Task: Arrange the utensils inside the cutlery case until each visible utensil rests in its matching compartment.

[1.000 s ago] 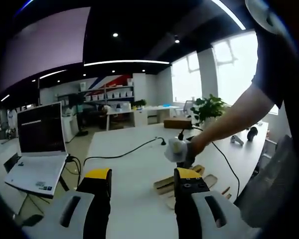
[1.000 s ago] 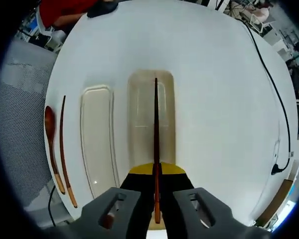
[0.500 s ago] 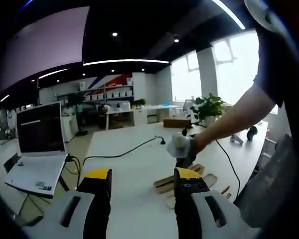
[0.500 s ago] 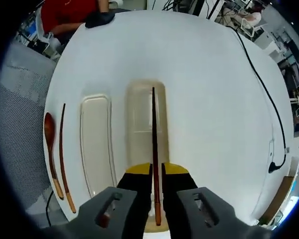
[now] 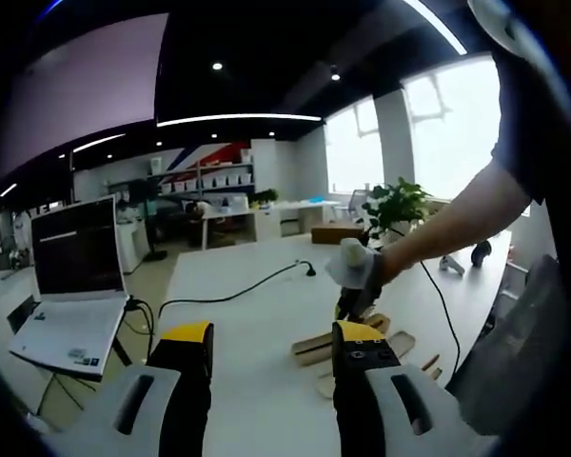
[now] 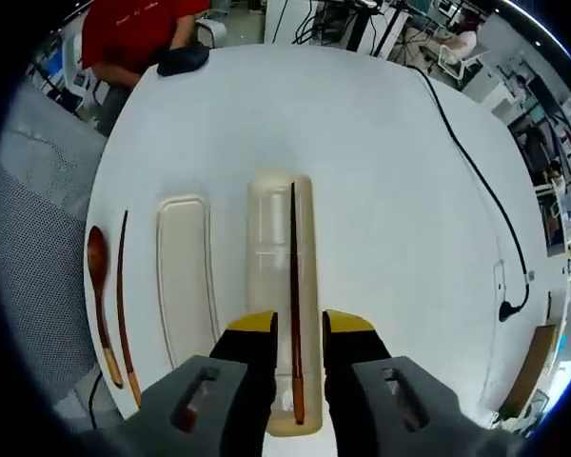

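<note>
Right gripper [image 6: 296,338] jaws spread, nothing held; chopstick [image 6: 293,286] lies in case [image 6: 266,238], centre frame. Left gripper [image 5: 271,347] spread too, idle. Next we'd grab second chopstick [image 6: 120,286] and spoon [image 6: 97,295], lower left: thin, stiff, light, probably slippery, so pinch mid-shaft.

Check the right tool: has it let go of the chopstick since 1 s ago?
Yes. The right tool now stands open, jaws apart on either side of the chopstick, which lies loose in the case. Earlier the jaws pinched it.
</note>
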Available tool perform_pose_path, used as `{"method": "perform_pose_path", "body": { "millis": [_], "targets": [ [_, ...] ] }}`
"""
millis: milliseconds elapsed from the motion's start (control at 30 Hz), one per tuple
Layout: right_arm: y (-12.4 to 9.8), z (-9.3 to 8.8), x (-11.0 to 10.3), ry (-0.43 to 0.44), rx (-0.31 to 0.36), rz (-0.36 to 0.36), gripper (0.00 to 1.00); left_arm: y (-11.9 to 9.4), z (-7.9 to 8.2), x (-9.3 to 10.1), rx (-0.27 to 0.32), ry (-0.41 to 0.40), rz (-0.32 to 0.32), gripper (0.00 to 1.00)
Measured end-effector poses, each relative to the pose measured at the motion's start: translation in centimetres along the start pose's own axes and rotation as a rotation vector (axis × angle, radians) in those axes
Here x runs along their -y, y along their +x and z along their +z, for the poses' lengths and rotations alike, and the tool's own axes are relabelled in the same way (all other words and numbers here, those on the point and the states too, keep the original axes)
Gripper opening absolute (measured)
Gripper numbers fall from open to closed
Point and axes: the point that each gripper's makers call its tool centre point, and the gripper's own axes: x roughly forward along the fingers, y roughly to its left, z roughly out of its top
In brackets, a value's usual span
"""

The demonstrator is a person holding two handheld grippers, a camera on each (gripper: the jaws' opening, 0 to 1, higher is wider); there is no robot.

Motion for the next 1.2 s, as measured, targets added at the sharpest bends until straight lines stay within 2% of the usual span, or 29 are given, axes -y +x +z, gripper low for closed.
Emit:
{"method": "perform_pose_path", "body": {
  "millis": [300,533,933,1200],
  "targets": [
    [-1.9,0.3,-0.9,0.055,0.068,-0.027,0.20,0.0,0.1,0.0,0.006,0.006,0.001,0.52],
    [-2.3,-1.1,-1.6,0.101,0.075,-0.045,0.19,0.0,0.3,0.1,0.014,0.009,-0.001,0.52],
    [-3.8,-2.3,-4.9,0.179,0.096,-0.040,0.17,0.1,0.4,0.5,0.014,0.020,-0.013,0.52],
    [-4.3,-4.1,-5.2,0.225,0.092,-0.049,0.18,0.1,0.3,0.8,0.008,0.037,-0.022,0.51]
  ]
}}
